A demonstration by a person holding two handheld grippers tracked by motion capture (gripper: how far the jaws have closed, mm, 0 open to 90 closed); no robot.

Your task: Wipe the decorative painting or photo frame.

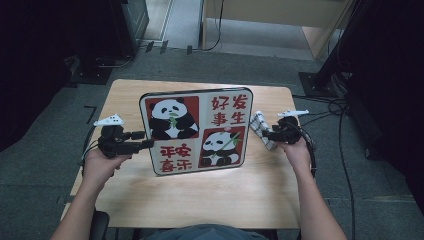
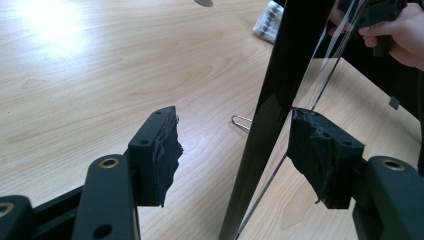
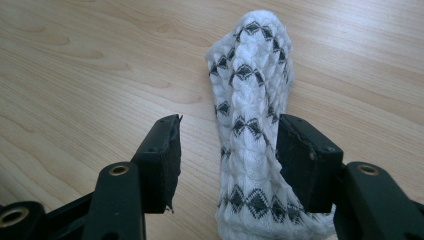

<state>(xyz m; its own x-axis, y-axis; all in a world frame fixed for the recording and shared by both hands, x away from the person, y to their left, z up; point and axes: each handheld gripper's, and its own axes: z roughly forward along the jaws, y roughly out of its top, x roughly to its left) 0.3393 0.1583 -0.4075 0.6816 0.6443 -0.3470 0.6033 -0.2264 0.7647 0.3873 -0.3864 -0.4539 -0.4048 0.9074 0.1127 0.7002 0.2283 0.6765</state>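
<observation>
My left gripper (image 1: 142,140) sits at the left edge of the panda board (image 1: 196,131), which stands upright on the wooden surface (image 1: 200,200) on a thin wire stand (image 2: 242,121). In the left gripper view, the jaws are apart and straddle the board's black edge (image 2: 272,115): one pad (image 2: 162,155) stands clear of it, and the other lies on the far side, seen through or reflected in the glossy panel. Nothing is clamped. I judge this placement prepares a steadying pinch, so the board does not tip.

My right gripper (image 1: 265,134) is at the board's right edge, over the patterned cloth (image 3: 252,130), which lies rolled on the surface just beside the board. Its jaws are also apart, one on each side of the cloth; the right pad (image 3: 302,160) touches it, and the left one stands off. Closing here would take the cloth across its narrow width, probably for wiping the board.
</observation>
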